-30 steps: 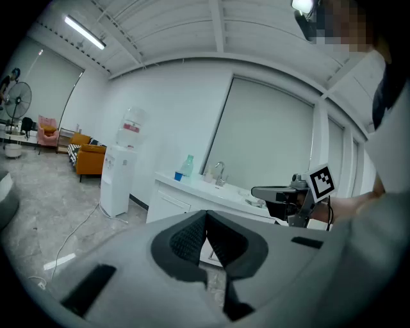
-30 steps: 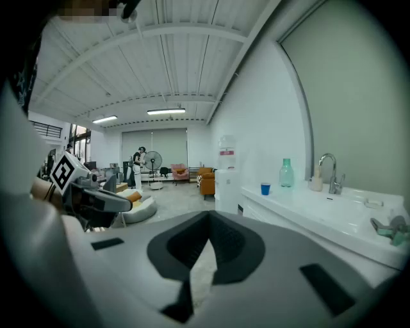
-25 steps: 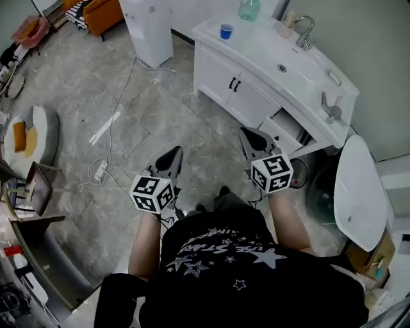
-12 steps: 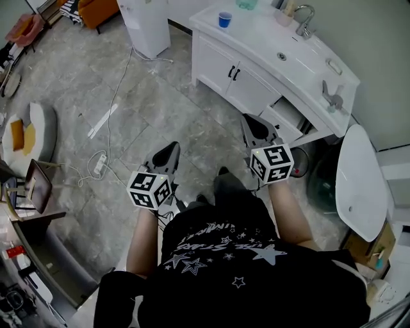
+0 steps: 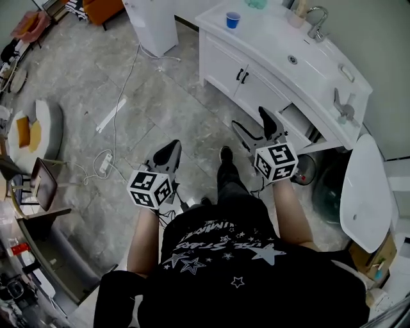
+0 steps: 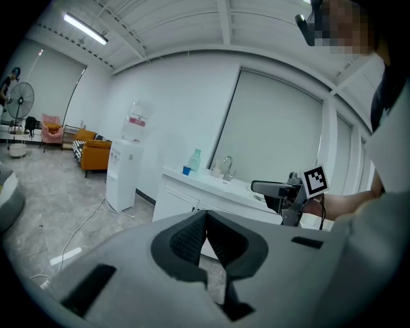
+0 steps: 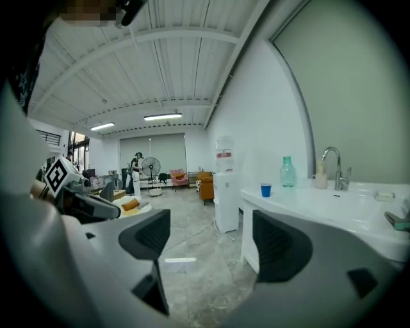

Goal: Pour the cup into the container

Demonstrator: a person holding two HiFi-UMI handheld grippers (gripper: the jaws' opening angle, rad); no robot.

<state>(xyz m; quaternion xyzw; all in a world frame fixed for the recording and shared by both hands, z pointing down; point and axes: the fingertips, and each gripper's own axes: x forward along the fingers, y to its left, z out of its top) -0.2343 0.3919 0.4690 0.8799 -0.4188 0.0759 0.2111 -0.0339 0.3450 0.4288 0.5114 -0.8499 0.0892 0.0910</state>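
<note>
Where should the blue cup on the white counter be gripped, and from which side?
Grip the blue cup across its side wall, about mid-height, coming in level from the front edge of the counter. It stands upright, mouth up, so a side hold should keep it steady; the green bottle stands farther back.

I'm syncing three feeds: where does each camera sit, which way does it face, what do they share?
Head view: on the head, steeply down at floor, counter; shows torso, left claw, right claw.
Left gripper view: on left claw, towards counter; own jaws shut.
Right gripper view: on right claw, along counter; own jaws just opening, empty.
Shared: blue cup.
</note>
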